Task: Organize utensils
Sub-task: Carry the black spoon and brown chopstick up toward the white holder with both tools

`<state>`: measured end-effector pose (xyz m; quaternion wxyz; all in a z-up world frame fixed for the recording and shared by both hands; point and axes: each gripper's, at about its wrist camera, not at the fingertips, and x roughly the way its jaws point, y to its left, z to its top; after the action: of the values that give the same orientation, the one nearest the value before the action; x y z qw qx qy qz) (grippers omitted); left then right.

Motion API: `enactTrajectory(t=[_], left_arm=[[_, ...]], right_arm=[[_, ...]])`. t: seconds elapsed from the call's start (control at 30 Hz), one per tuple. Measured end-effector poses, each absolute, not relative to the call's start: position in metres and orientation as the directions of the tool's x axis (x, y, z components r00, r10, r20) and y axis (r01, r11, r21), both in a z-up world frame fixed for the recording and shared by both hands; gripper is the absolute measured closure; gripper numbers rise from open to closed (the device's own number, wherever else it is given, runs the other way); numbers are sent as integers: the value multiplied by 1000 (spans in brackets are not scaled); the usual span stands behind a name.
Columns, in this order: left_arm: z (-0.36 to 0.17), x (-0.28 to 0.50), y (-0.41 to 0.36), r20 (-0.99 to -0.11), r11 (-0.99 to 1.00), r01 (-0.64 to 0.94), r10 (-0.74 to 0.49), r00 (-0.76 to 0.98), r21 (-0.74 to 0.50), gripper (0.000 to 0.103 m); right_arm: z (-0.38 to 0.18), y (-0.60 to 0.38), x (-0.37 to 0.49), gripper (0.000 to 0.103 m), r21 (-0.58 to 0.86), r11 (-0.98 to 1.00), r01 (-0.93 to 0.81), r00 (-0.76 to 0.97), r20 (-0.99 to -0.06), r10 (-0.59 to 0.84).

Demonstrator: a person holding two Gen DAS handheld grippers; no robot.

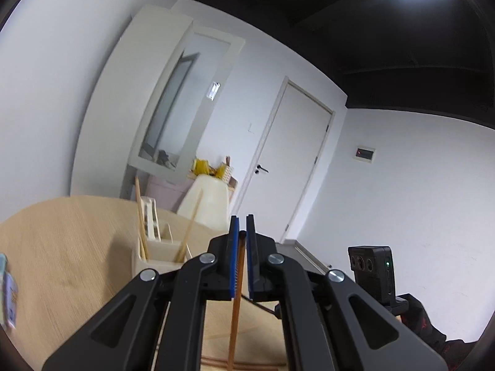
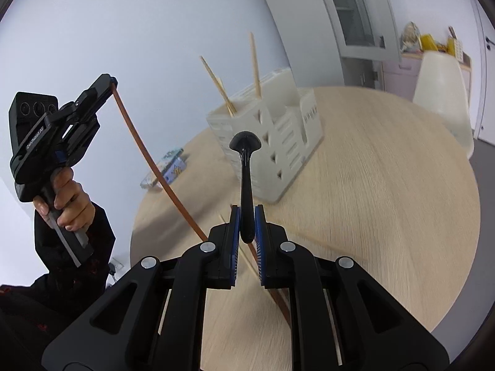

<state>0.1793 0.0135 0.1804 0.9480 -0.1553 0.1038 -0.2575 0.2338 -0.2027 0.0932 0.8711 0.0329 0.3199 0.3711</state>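
- The brown chopstick (image 1: 236,281) is pinched in the left claw (image 1: 242,235), hanging down toward 6 o'clock.
- The black spoon (image 2: 246,167) is pinched by its handle in the right claw (image 2: 246,216), bowl at 12 o'clock.
- Only the right view shows the white utensil holder (image 2: 278,142) whole, with two pale chopsticks (image 2: 255,65) upright.
- The round worktop (image 2: 386,201) lies bare toward its 3 o'clock edge.

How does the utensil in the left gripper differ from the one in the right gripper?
The brown chopstick in the left gripper is thin and straight-sided; the black spoon in the right gripper is thicker and ends in a rounded bowl. The chopstick hangs down from its fingers; the spoon sticks forward toward the white holder. Both are clamped and lifted off the table.
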Motion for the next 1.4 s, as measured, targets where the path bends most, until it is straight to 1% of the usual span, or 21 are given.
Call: enactTrajectory(t=[0.2, 0.33, 0.4, 0.47, 0.63, 0.77, 0.9, 1.03, 1.13, 1.4], left_arm=[[228, 186, 23, -71, 846, 450, -487, 871, -285, 99], [255, 198, 24, -71, 870, 426, -455, 888, -249, 99], [266, 204, 24, -74, 879, 414, -441, 895, -236, 99], [274, 207, 24, -67, 890, 396, -420, 905, -225, 99], [303, 215, 24, -26, 908, 369, -381, 924, -197, 99], [319, 222, 18, -10, 922, 345, -352, 936, -172, 99], [318, 230, 9, -8, 950, 291, -293, 956, -114, 99], [307, 237, 7, -15, 955, 269, -273, 962, -125, 99], [298, 246, 9, -33, 958, 254, -260, 965, -135, 99], [277, 264, 13, -100, 963, 237, -251, 963, -129, 99]], right_arm=[[137, -191, 243, 94, 234, 736, -635, 553, -528, 645], [158, -173, 260, 94, 219, 742, -633, 518, -593, 617], [162, -164, 276, 94, 252, 743, -620, 466, -644, 607], [164, -158, 288, 94, 263, 755, -601, 446, -673, 590], [166, -147, 298, 94, 239, 761, -604, 426, -710, 561], [164, -137, 301, 94, 195, 785, -588, 431, -746, 508], [155, -131, 302, 94, 220, 777, -589, 382, -771, 509], [150, -127, 311, 94, 250, 789, -561, 353, -790, 502], [149, -125, 322, 94, 306, 783, -541, 320, -787, 528], [157, -126, 342, 93, 342, 784, -519, 341, -757, 557]])
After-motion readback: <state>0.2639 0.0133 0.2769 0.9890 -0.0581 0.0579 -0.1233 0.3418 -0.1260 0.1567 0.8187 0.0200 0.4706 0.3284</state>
